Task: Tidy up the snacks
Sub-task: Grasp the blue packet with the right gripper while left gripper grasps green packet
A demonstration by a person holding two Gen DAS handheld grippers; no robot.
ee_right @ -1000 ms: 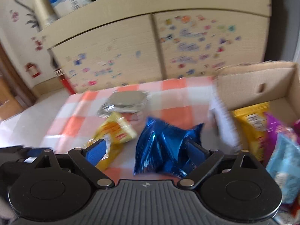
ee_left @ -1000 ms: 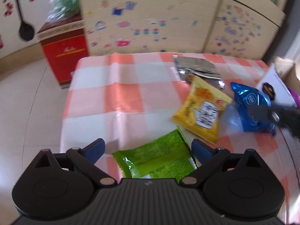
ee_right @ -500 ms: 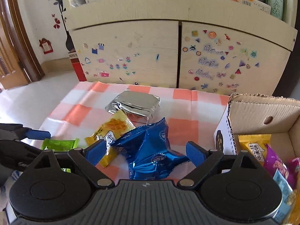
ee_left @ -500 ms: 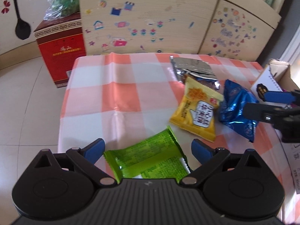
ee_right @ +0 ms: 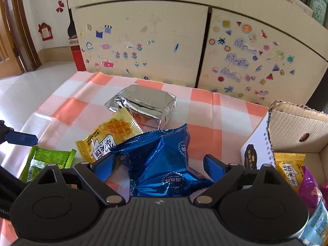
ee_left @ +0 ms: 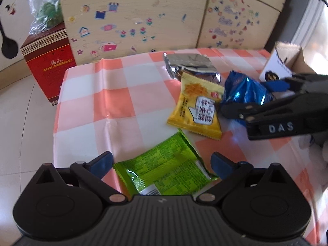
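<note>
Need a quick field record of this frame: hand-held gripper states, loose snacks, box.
left hand-held gripper: open, straddling green packet
right hand-held gripper: open, around blue bag
loose on checkered tablecloth: green packet, yellow waffle packet, silver foil pack, blue bag
overlap: yellow waffle packet's end lies on silver foil pack
cardboard box: right side, holds snacks

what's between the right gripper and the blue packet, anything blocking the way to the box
Nothing visible. The blue packet already sits between the open fingers of the right gripper. The cardboard box stands open just to its right, with only bare tablecloth between them.
</note>
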